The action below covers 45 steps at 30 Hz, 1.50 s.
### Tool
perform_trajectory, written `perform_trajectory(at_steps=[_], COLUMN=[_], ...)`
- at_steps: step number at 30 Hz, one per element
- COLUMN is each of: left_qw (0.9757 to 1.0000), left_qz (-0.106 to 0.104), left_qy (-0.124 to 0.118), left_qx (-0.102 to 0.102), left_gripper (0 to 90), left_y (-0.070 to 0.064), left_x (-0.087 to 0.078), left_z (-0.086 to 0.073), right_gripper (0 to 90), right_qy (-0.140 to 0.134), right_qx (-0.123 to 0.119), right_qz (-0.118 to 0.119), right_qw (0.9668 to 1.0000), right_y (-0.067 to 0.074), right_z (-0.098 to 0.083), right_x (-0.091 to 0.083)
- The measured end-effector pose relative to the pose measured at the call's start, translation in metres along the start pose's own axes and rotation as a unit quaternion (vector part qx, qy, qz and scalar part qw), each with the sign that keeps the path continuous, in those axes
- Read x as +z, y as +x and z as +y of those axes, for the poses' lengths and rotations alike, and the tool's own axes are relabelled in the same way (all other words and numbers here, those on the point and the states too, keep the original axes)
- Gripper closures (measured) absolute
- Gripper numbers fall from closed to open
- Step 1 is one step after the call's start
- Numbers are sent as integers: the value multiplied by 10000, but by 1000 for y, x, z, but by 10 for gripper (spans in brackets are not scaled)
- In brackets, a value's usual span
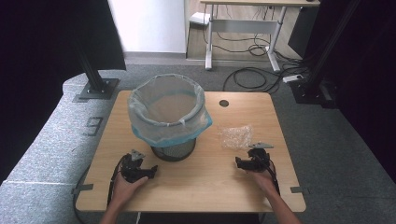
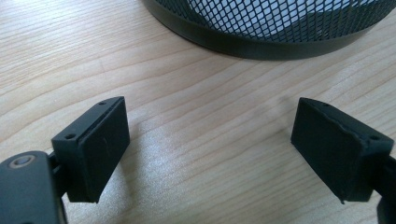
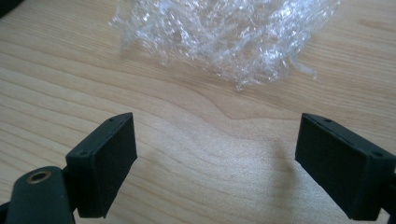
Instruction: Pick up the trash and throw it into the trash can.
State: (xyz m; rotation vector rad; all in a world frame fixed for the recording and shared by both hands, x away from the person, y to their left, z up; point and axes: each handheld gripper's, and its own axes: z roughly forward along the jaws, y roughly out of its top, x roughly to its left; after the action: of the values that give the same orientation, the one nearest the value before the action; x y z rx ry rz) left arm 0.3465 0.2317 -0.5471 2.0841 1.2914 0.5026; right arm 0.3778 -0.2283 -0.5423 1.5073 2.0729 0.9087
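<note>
Resting low on the bench [image 1: 196, 172], both tools sit idle, so the work looks to be at its very start. The right hand-held gripper [image 1: 239, 163] lies near the person's edge with its jaws spread wide and nothing between them; in the right gripper view its two black pads [image 3: 105, 163] frame bare wood, and the crumpled clear plastic wrap [image 3: 224, 32] lies just beyond them, untouched. From above, that wrap [image 1: 236, 136] sits on the bench just ahead of the right tool and well apart from the mesh waste basket [image 1: 173, 150], which stands upright toward the far left of the top with a pale bag lining [image 1: 140, 109] folded over its rim. The left hand-held gripper [image 1: 153, 171] is likewise released, its pads [image 2: 100, 149] apart over bare wood, with the basket's dark lower rim [image 2: 261, 44] close in front of it. Judging by the layout, the likely job is to drop the wrap into the lined basket; none of that is done yet. What remains is the approach, closing on the wrap, carrying it across and over the rim, and letting go.
</note>
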Motion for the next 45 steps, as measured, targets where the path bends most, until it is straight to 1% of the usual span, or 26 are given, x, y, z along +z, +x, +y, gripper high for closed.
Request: perform_trajectory(at_steps=[2, 3, 6, 7, 8, 9, 10, 14, 19, 25, 27, 29, 31, 34, 39, 45], left_qw=[10000, 10000, 10000, 10000, 10000, 10000, 10000, 10000, 10000, 10000, 10000, 10000, 10000, 10000, 10000, 10000], left_qz=[-3, -3, -3, -2, -3, -3, -3, -3, -4, -13, -15, -15, -15, -15, -14, -15], left_qy=[0, 0, 0, 1, 1, 1, 0, 0, -7, -2, -2, -2, -2, -2, -2, -2], left_qx=[2, 2, 3, 4, 2, 2, 3, 3, 2, 15, 15, 15, 15, 15, 16, 15], left_gripper=[112, 112, 112, 112, 112, 112, 112, 112, 117, 115, 114, 114, 114, 114, 114, 114], left_y=[0, 0, 0, 0, 0, 0, 0, 0, 0, 0, 0, 0, 0, 0, 0, 0], left_x=[0, 0, 0, 0, 0, 0, 0, 0, -1, 0, 0, 0, 0, 0, 0, 0], left_z=[0, 0, 0, 0, 0, 0, 0, 0, -1, 0, 0, 0, 0, 0, 0, 0], right_gripper=[118, 118, 126, 126, 129, 129, 128, 129, 129, 131, 131, 131, 131, 131, 134, 133], right_qy=[-95, -95, -159, -159, -197, -197, -255, -383, -411, -388, -380, -352, -336, -332, -375, -418], right_qx=[21, 21, 112, 112, 145, 145, 132, 91, 75, 39, 87, 230, 329, 385, 411, 443], right_qz=[-5, -5, 168, 168, 245, 245, 294, 346, 360, 217, 166, 54, 10, -66, -144, -306], right_qw=[10000, 10000, 9997, 9997, 9994, 9994, 9992, 9986, 9985, 9990, 9991, 9991, 9989, 9987, 9983, 9977], right_y=[2, 2, 6, 6, 8, 8, 11, 15, 16, 11, 10, 8, 5, 1, -4, -12], right_z=[1, 1, 2, 2, 1, 1, 3, 8, 11, 10, 10, 10, 11, 11, 12, 12], right_x=[-5, -5, -14, -14, -17, -17, -20, -20, -19, -18, -19, -19, -19, -19, -20, -21])
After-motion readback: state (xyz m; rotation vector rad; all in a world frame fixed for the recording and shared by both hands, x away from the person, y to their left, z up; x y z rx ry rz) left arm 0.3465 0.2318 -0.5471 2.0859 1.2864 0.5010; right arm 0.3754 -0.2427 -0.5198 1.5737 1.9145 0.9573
